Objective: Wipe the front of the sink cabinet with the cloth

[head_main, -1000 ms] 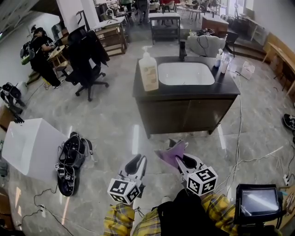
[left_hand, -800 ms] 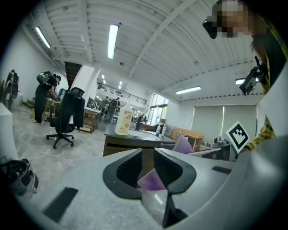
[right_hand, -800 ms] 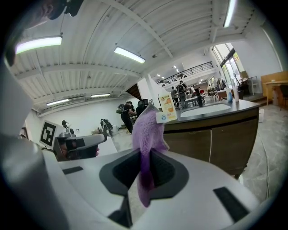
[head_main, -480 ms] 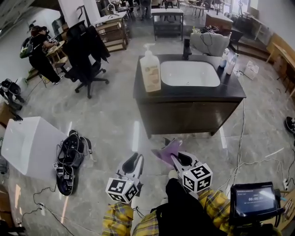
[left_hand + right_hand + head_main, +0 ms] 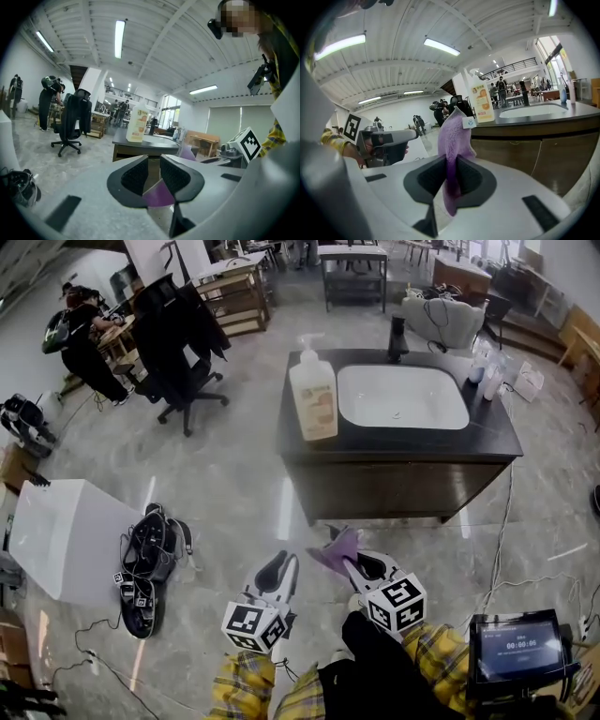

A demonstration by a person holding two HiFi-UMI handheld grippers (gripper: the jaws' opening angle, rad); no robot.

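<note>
The dark sink cabinet (image 5: 394,488) stands ahead on the floor, its brown front (image 5: 520,154) facing me and untouched. On top are a white basin (image 5: 401,397) and a large soap bottle (image 5: 314,399). My right gripper (image 5: 361,568) is shut on a purple cloth (image 5: 337,549), a short way in front of the cabinet's left half. In the right gripper view the cloth (image 5: 457,136) sticks up between the jaws of the right gripper (image 5: 451,176). My left gripper (image 5: 277,573) hangs beside it to the left, holding nothing; in its own view the left gripper (image 5: 154,176) has its pads nearly together.
An office chair with a black jacket (image 5: 178,343) stands at the back left. A white box (image 5: 66,540) and a black bag with cables (image 5: 150,545) lie on the floor at left. Cables (image 5: 497,559) trail at right, by a small screen (image 5: 520,648). Bottles (image 5: 487,367) stand on the counter.
The view has drawn a little closer to the cabinet, which now looks larger and further right. Both grippers keep their pose, and the cloth stays in the right one.
</note>
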